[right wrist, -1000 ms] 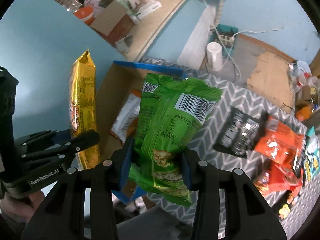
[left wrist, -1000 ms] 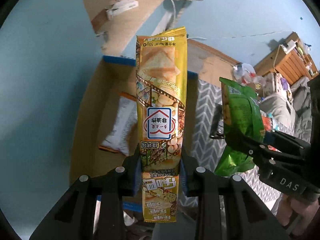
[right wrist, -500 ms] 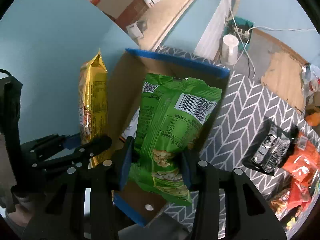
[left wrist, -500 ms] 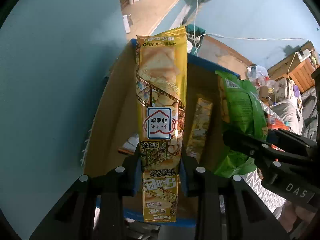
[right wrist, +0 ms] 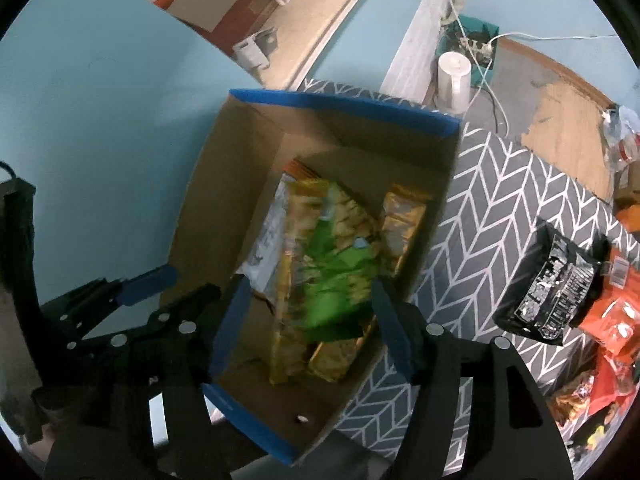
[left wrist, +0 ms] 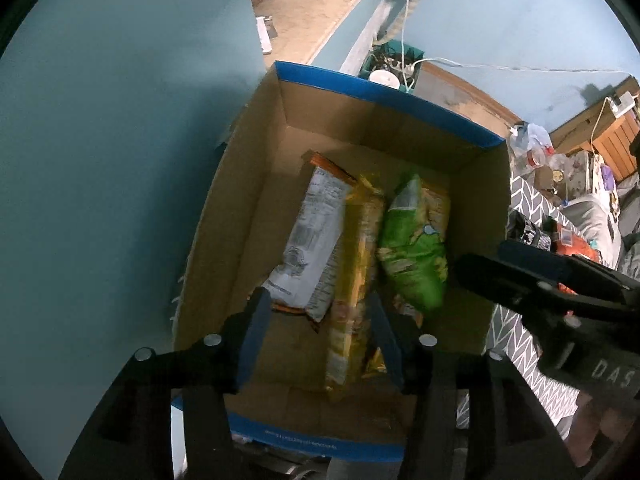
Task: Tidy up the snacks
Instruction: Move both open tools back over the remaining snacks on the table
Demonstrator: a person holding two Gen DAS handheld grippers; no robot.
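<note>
The cardboard box, blue-rimmed and filling the middle of both views, already holds the snacks, so the main risk is in pulling out: either claw dragging up past a wall could snag the rim and tip or shift the box, and the two claws sit close enough in the lower part of the frame to knock together. The left claw is opening, its pads apart with the yellow cracker pack lying loose between them on the box floor; its long axis runs from lower centre toward the upper middle, beside the white-backed bag to its left. The right claw is opening too, and the blurred green bag looks released, dropping slantwise onto the packs, where it may settle crooked.
</note>
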